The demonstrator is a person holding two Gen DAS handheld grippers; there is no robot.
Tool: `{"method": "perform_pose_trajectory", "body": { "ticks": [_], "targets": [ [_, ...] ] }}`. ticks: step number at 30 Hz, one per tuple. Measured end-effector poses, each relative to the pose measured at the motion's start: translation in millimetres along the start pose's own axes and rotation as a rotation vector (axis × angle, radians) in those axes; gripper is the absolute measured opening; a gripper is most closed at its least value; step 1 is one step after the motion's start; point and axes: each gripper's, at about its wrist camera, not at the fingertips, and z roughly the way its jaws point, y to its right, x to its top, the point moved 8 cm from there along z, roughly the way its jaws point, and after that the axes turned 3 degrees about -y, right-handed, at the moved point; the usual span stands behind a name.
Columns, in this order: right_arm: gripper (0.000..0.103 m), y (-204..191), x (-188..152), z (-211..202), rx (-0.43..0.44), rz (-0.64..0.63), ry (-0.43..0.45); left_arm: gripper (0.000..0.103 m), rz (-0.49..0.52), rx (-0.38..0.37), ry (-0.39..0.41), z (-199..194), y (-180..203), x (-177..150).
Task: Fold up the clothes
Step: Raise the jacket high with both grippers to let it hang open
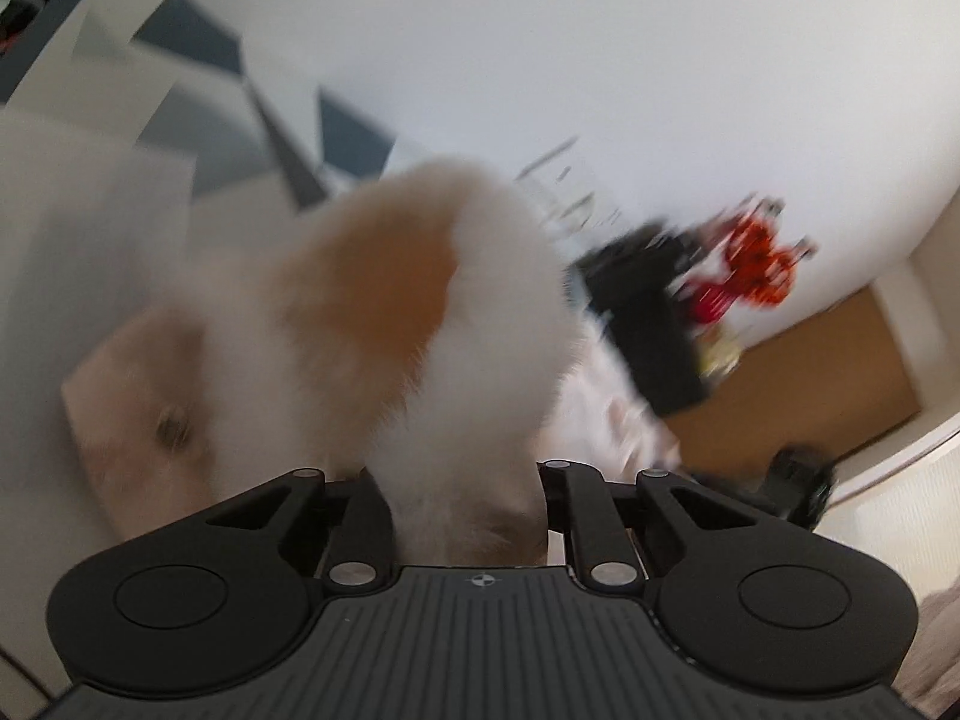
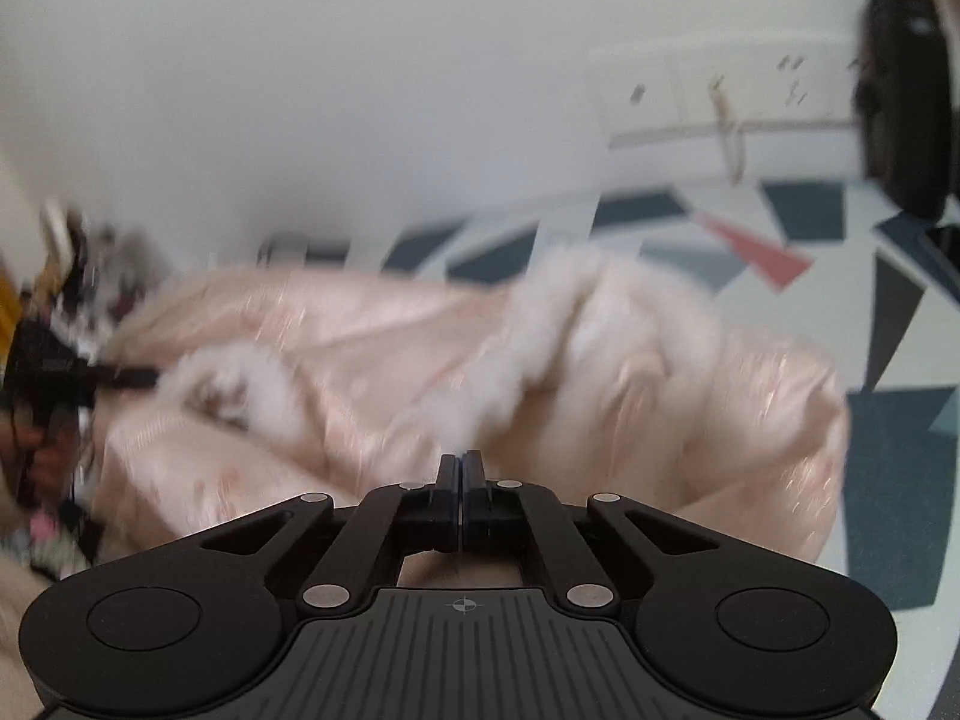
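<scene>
Both views are pretty smeared. The left gripper [image 1: 468,516] fingertips are buried in white-and-tan fleece [image 1: 420,312], apparently clamped on it. The right gripper [image 2: 462,468] is pressed together, maybe pinching fluff. The pink jacket [image 2: 480,372] is stretched 9-to-3 on the patterned bed [image 2: 900,450].

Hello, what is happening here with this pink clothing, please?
A person with two handheld grippers is folding a shiny pale pink jacket with white fluffy trim on a surface with a geometric pattern. The left gripper grips a bunch of the fluffy white and tan fabric. The right gripper is shut, apparently empty. Both views are motion-blurred.
</scene>
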Motion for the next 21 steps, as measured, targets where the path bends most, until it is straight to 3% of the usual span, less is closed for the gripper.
{"method": "perform_pose_trajectory", "body": {
  "ticks": [2,5,6,10,13,16,17,18,21],
  "targets": [
    [0.009,2.2,2.0,10.2,-0.015,0.005,0.001,0.017,-0.003,0.013,-0.007,6.1,-3.6,-3.1],
    [0.034,13.6,13.5,24.6,-0.021,0.043,0.009,0.018,-0.004,0.014,-0.005,10.6,-4.5,-0.7],
    [0.038,16.0,15.8,31.0,-0.016,0.043,-0.004,0.018,-0.002,0.015,-0.007,11.8,-4.5,0.1],
    [0.038,15.9,17.6,57.3,0.051,0.032,-0.084,0.019,0.014,0.024,-0.017,16.7,-2.7,1.5],
    [0.033,-1.4,17.0,65.2,0.153,0.006,-0.121,0.019,0.006,0.017,0.008,13.1,1.6,2.8],
    [0.028,-23.2,22.7,62.5,0.253,-0.021,-0.109,0.017,-0.021,-0.025,0.074,5.3,10.5,10.3],
    [0.02,-27.9,25.2,62.5,0.267,-0.022,-0.101,0.016,-0.034,-0.039,0.1,2.1,14.0,14.0],
    [0.014,-30.2,28.9,62.6,0.26,-0.023,-0.094,0.015,-0.045,-0.053,0.13,-1.7,19.1,19.3],
    [0.011,-40.4,52.1,44.1,0.254,-0.034,-0.015,0.013,-0.042,-0.094,0.223,-18.9,43.2,40.9]
  ]
}}
